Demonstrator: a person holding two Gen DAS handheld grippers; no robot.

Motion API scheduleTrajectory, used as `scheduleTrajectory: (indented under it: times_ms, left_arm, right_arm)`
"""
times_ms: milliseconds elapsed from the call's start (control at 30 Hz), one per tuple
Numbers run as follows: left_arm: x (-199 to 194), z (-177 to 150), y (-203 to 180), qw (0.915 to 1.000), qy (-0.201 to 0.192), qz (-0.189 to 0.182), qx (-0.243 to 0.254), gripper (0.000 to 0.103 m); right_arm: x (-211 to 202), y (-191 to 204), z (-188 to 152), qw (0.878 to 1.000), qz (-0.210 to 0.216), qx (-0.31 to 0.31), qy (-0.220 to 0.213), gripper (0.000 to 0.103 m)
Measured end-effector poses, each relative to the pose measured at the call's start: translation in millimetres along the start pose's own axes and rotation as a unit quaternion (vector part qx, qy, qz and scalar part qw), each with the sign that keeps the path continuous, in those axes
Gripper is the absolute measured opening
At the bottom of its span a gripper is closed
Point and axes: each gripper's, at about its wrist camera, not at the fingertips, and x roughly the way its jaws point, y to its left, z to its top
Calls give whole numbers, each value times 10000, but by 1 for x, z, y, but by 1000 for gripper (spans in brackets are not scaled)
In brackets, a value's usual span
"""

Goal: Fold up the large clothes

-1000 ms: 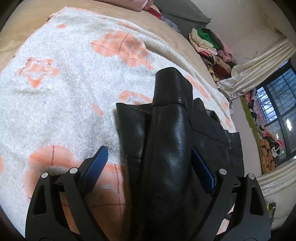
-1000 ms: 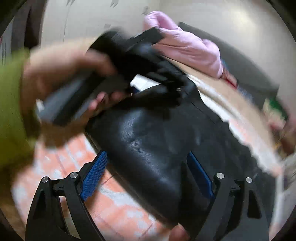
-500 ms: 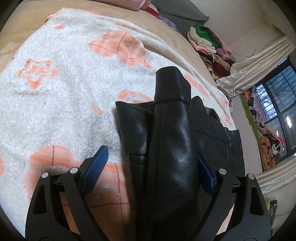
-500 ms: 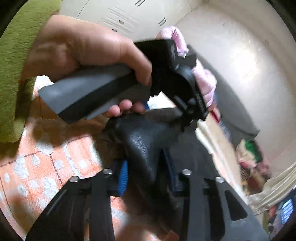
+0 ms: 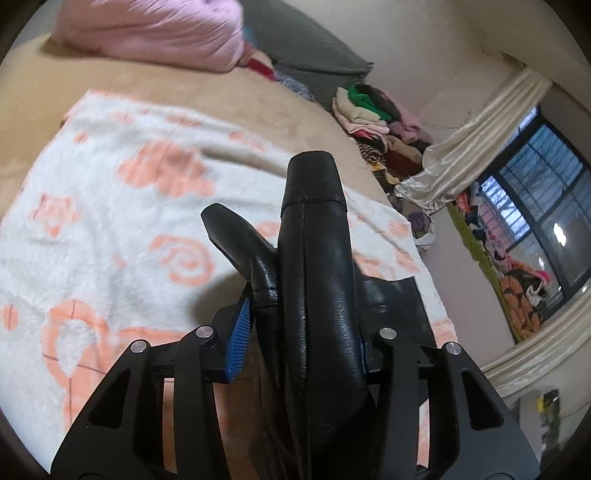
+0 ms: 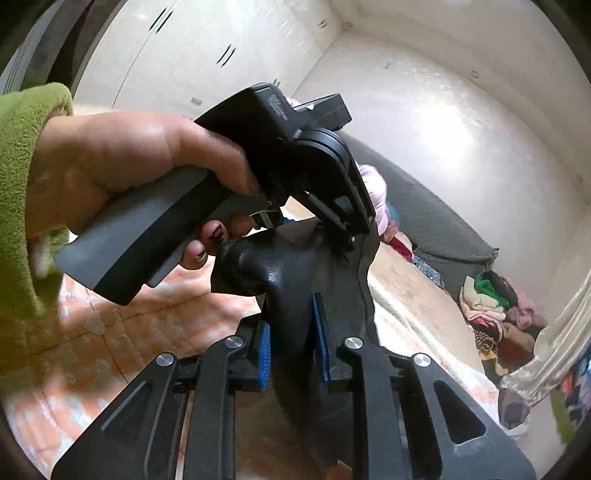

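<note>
A black leather jacket is bunched between the blue pads of my left gripper, which is shut on it and holds it above a white blanket with orange patterns. One sleeve or fold sticks out to the left. My right gripper is shut on another fold of the same jacket. In the right wrist view the person's hand in a green sleeve holds the left gripper's handle just above the jacket.
The blanket lies on a tan bed. A pink quilt and a grey pillow lie at the far end. A pile of clothes, a cream curtain and a window stand to the right.
Both grippers have closed on the jacket and lifted it off the blanket. The left view has tilted up toward the far end of the bed.
</note>
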Motion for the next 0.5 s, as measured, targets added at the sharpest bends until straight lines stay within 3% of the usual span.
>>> scheduleTrajectory:
  times_ms: [367, 500]
  left_arm:
    - [30, 12, -126, 9956, 62, 312, 887, 47]
    - [56, 4, -169, 9900, 212, 451, 1319, 50]
  right_arm:
    - [-57, -103, -31, 9883, -143, 1492, -294, 17]
    - [-70, -147, -63, 9702, 84, 2416, -169, 16]
